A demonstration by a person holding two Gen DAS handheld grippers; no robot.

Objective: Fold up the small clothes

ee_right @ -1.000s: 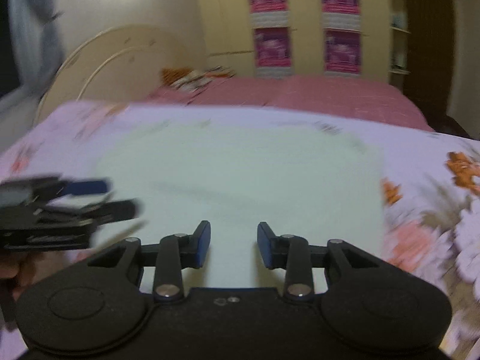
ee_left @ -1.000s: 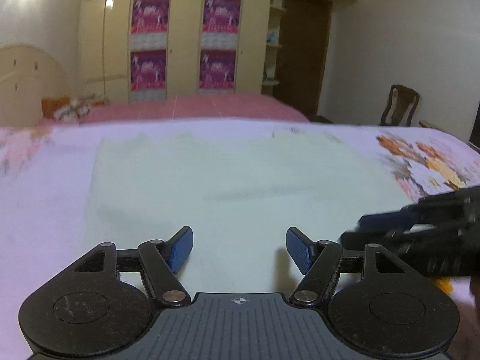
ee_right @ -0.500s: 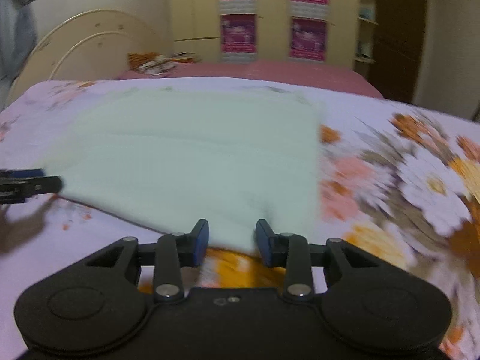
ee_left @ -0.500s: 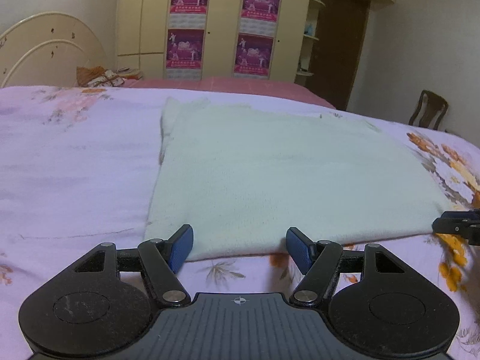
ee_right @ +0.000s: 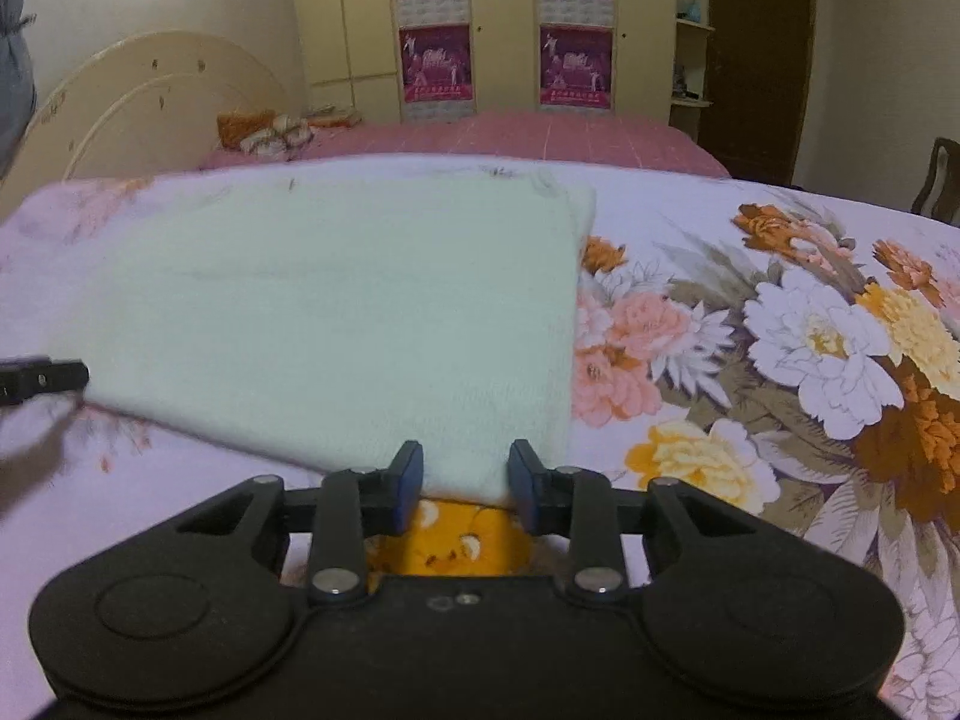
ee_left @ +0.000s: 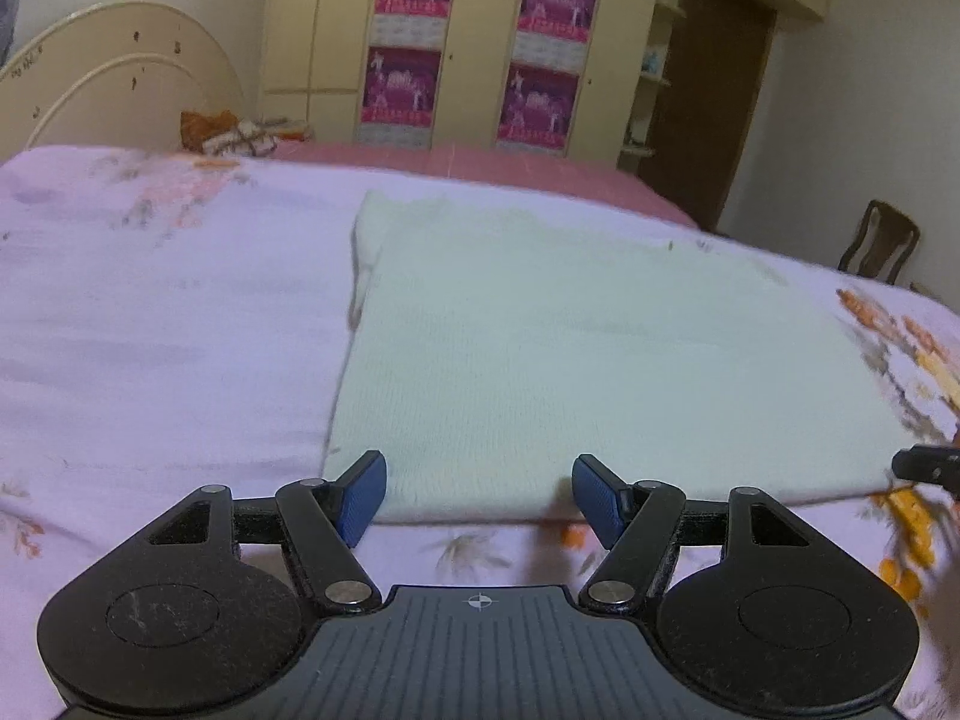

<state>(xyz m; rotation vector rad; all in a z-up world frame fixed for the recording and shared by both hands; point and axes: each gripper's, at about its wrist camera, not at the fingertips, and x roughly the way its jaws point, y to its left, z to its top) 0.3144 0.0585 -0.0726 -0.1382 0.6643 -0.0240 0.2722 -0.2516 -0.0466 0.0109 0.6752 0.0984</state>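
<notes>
A pale green cloth (ee_left: pixel 588 360) lies flat on the floral bedsheet (ee_left: pixel 150 324), folded into a rectangle. My left gripper (ee_left: pixel 479 483) hangs open and wide over the cloth's near left corner, its blue pads apart from the fabric. My right gripper (ee_right: pixel 465 477) sits at the near right corner of the cloth (ee_right: pixel 336 312). Its jaws stand narrowly apart, with the cloth's front edge showing in the gap and no pad pressing it. Each view catches the tip of the other gripper at its side edge: the right gripper (ee_left: pixel 927 465) and the left gripper (ee_right: pixel 42 378).
A cream headboard (ee_left: pixel 114 90) stands at the far left. Beyond the sheet lies a pink bed (ee_right: pixel 510 138) with a small pile of clothes (ee_right: pixel 276 129). A wardrobe with posters (ee_left: pixel 474 48) lines the back wall, and a wooden chair (ee_left: pixel 879 240) stands at the right.
A second ago both grippers hovered over the middle of the cloth, close together. They have since drawn apart and back to its two near corners. Since half a second ago they have hardly moved.
</notes>
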